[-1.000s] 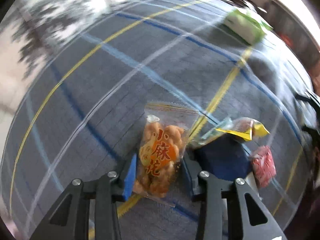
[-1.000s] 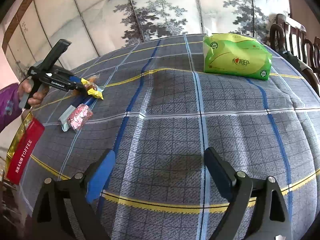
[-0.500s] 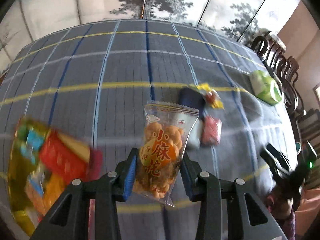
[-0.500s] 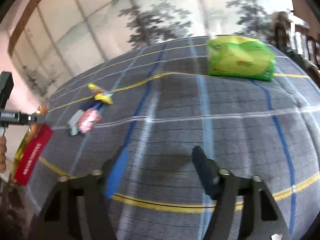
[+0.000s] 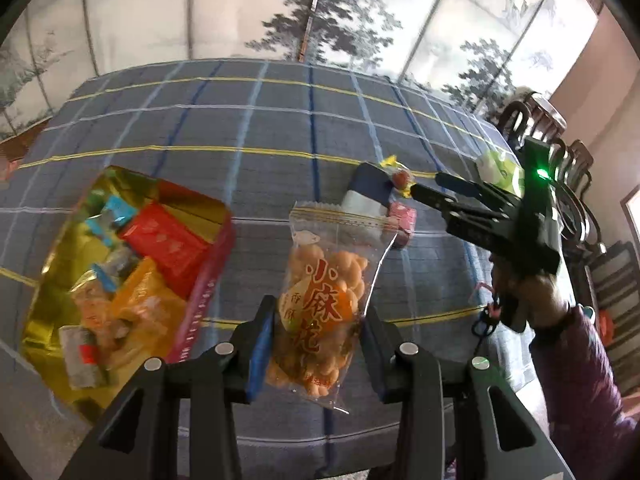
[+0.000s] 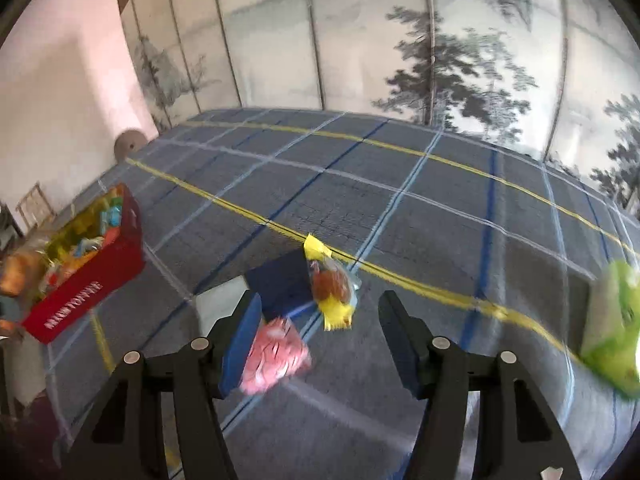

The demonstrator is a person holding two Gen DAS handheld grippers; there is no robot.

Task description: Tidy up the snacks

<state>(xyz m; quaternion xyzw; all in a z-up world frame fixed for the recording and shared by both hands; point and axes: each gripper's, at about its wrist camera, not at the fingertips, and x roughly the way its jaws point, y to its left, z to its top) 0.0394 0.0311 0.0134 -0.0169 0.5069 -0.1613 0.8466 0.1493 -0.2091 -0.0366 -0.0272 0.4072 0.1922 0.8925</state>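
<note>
My left gripper [image 5: 318, 336] is shut on a clear bag of orange fried snacks [image 5: 326, 304] and holds it above the table, right of a red and gold box [image 5: 120, 276] full of wrapped snacks. My right gripper [image 6: 320, 332] is open and hovers over a small pile: a yellow-ended candy [image 6: 330, 284], a pink packet [image 6: 274, 354] and a dark blue and white pack [image 6: 280, 280]. The box also shows at the left of the right wrist view [image 6: 86, 276]. The right gripper shows in the left wrist view [image 5: 444, 192], over the same pile [image 5: 374, 192].
The table has a grey-blue plaid cloth [image 5: 260, 128]. A green tissue pack [image 6: 616, 328] lies at the right. A painted folding screen [image 6: 400, 40] stands behind the table, and dark wooden chairs [image 5: 560, 148] stand at its right side.
My left gripper carried the snack bag up and toward the box, which now lies fully in view. My right gripper swung left across the table and now hovers over the small pile.
</note>
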